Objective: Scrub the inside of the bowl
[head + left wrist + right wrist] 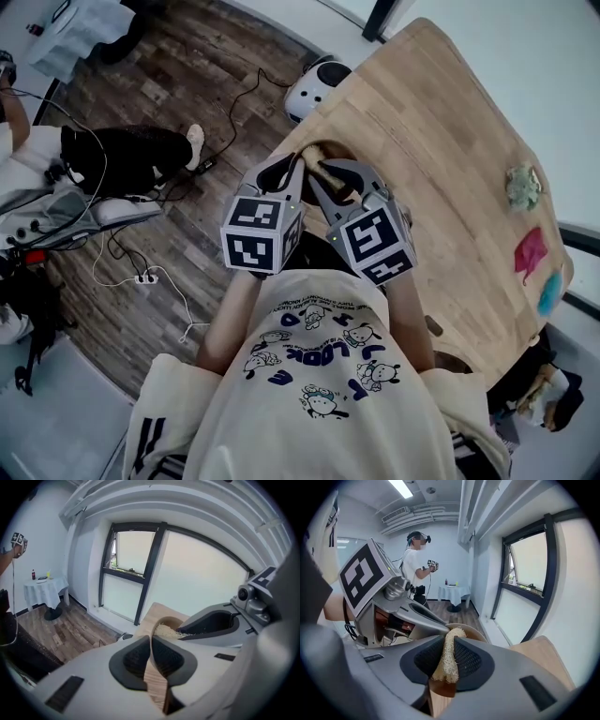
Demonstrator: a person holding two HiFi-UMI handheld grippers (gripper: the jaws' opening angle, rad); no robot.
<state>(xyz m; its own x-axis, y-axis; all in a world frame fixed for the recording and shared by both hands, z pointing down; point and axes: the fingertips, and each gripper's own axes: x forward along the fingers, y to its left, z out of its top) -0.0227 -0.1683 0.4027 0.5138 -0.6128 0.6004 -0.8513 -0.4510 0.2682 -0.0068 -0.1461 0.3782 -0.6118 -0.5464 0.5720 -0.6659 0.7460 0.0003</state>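
the bowl (169, 619) is pale wood, round and thin-walled, with a smooth grained rim. it is held up between the two claws at the worktop's (422, 141) near end, tilted onto its side. inside it lies a loofah scrubber (450, 641), a flat, straw-coloured pad of coarse, fibrous weave, its top end against the bowl's inner wall.

the left claw (151, 656) is clamped on the bowl's wall, one ribbed dark pad inside the rim and one outside, with only the thin wood between them. the right claw (449, 657) is closed on the loofah, whose fibres bulge out above and below the textured pads.

the worktop is a light, rounded plank surface with visible grain. well apart, on its far side, lie a crumpled green thing (523, 186), a pink cloth (530, 251) and a blue thing (549, 292).
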